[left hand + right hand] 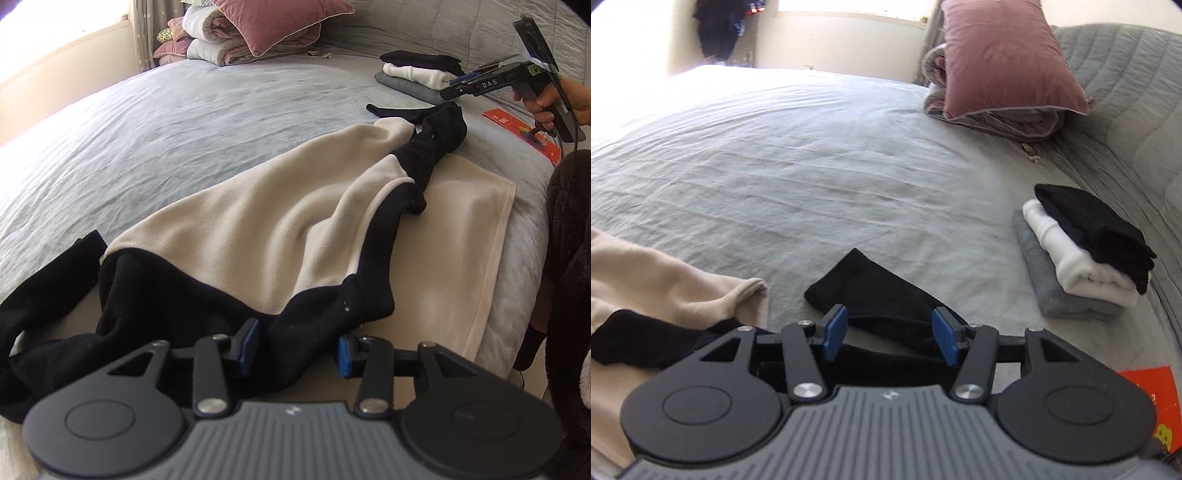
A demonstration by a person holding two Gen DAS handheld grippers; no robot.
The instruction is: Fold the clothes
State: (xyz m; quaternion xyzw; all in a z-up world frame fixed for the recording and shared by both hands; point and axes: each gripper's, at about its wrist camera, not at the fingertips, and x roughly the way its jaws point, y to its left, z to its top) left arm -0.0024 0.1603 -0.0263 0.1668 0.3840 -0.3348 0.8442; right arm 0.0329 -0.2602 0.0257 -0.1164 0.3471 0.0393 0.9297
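Note:
A cream and black fleece garment [266,221] lies crumpled across the grey bed, one black sleeve [439,129] stretched toward the far right. My left gripper [299,349] is open, its blue pads on either side of a black fold of the garment near the front edge. My right gripper [890,338] is open and hovers just above the end of the black sleeve [871,291]; nothing is held. The right gripper also shows in the left wrist view [448,93], held by a hand beyond the sleeve. The garment's cream part [646,273] shows at the left of the right wrist view.
A stack of folded clothes, grey, white and black [1086,258], sits at the right of the bed [812,166]; it also shows in the left wrist view [417,75]. Pink pillow on folded quilts [1001,70] at the back. A red card [517,129] lies by the right edge.

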